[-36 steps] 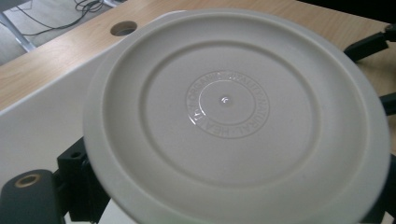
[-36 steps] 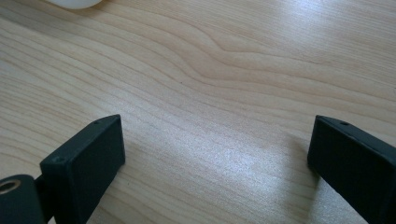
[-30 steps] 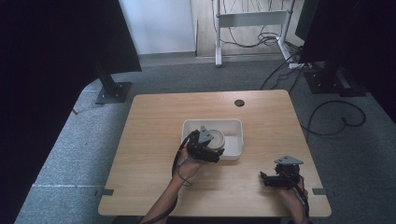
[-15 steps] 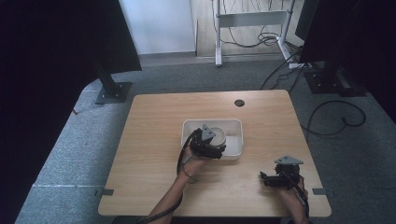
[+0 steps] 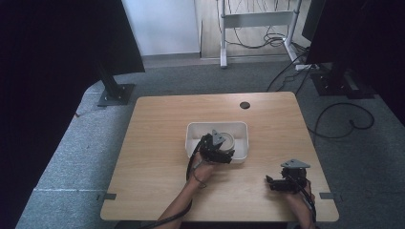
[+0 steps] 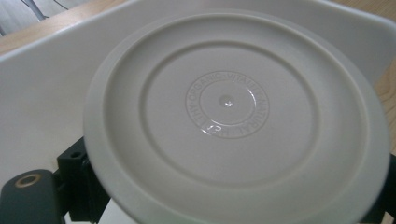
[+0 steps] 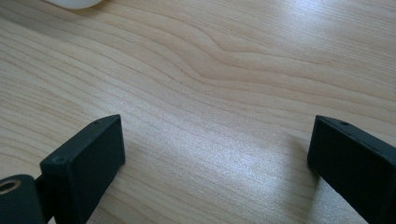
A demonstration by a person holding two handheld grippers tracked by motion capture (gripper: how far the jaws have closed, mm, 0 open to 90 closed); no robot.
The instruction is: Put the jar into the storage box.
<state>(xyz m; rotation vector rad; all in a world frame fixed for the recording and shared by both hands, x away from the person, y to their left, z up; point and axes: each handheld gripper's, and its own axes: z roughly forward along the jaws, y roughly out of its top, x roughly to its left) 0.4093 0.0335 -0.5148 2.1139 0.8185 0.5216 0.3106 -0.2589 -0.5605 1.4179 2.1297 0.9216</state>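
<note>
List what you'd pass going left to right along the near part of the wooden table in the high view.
Person's left hand → left gripper at the white rectangular plastic tub → bare light wooden table → right gripper.

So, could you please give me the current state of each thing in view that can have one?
Left gripper: over the near edge of the tray, jaws on either side of the lid; whether they clamp it cannot be told.
Round lid: tilted, inside the tray.
White tray: upright on the table.
Right gripper: open, holding nothing, just over bare wood.
Table: carries the tray.
</note>
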